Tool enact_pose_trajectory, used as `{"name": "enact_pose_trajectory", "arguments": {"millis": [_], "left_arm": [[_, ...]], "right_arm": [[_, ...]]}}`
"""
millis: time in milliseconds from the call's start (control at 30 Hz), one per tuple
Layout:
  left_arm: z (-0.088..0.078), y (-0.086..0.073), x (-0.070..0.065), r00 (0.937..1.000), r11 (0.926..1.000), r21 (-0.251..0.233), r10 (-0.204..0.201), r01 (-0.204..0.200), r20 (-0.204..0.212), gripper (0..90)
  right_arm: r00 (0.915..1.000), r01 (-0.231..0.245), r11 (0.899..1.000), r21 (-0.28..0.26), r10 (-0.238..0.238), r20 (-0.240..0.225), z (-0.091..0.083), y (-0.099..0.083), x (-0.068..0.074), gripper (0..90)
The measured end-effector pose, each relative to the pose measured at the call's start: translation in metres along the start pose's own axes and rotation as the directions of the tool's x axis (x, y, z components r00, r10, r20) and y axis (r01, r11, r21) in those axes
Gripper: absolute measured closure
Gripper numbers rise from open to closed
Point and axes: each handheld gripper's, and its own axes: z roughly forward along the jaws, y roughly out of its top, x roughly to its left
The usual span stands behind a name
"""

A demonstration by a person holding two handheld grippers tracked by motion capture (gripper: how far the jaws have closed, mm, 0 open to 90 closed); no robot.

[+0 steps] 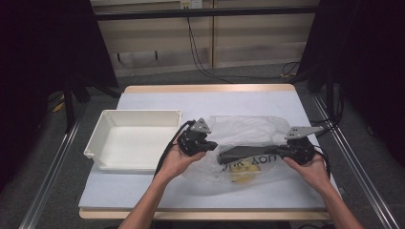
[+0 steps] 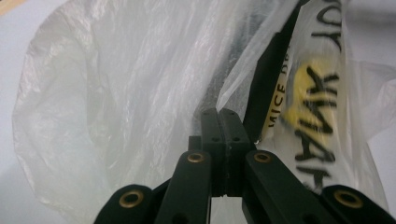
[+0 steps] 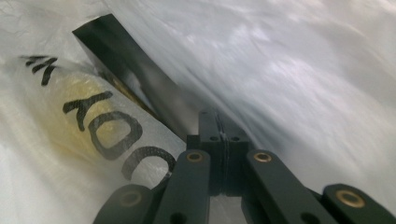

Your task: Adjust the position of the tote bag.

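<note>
Both the left tongs [image 1: 208, 145] and right tongs [image 1: 282, 151] pinch the plastic bag [image 1: 248, 131], black box [image 1: 243, 152] already inside; white bin [image 1: 102, 126] awaits.

Black item [image 1: 241, 152] veiled by plastic bag [image 1: 248, 131], bag print [image 2: 317, 126] cut off

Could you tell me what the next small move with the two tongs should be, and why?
Probably draw the two tongs gently apart to spread the plastic bag. The left tongs and the right tongs each look shut on the film, and a flat black item lies half inside it beside the white tray.
</note>
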Motion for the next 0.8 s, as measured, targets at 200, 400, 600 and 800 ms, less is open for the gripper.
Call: {"name": "enact_pose_trajectory", "arguments": {"millis": [200, 400, 600, 800], "left_arm": [[0.001, -0.009, 0.003, 0.9999, 0.9999, 0.012, -0.005, 0.006, -0.010, 90.0], [0.000, -0.012, 0.007, 0.9992, 0.9996, 0.013, -0.023, 0.023, -0.033, 90.0], [-0.002, -0.015, 0.007, 0.9994, 0.9993, -0.017, -0.034, 0.034, -0.008, 90.0], [-0.012, -0.013, -0.001, 0.9995, 0.9965, -0.077, -0.031, 0.031, 0.006, 78.4]], "right_arm": [[0.9999, 0.004, 1.000, -0.001, -0.004, 0.014, -0.013, -0.012, 0.000, 90.0], [0.9995, -0.009, 0.999, 0.044, 0.007, 0.030, -0.016, -0.029, -0.003, 90.0], [0.9992, -0.027, 0.999, 0.046, 0.026, 0.030, -0.019, -0.040, -0.006, 90.0], [0.9996, -0.026, 0.999, -0.022, 0.026, 0.009, -0.025, -0.031, -0.007, 90.0]]}}
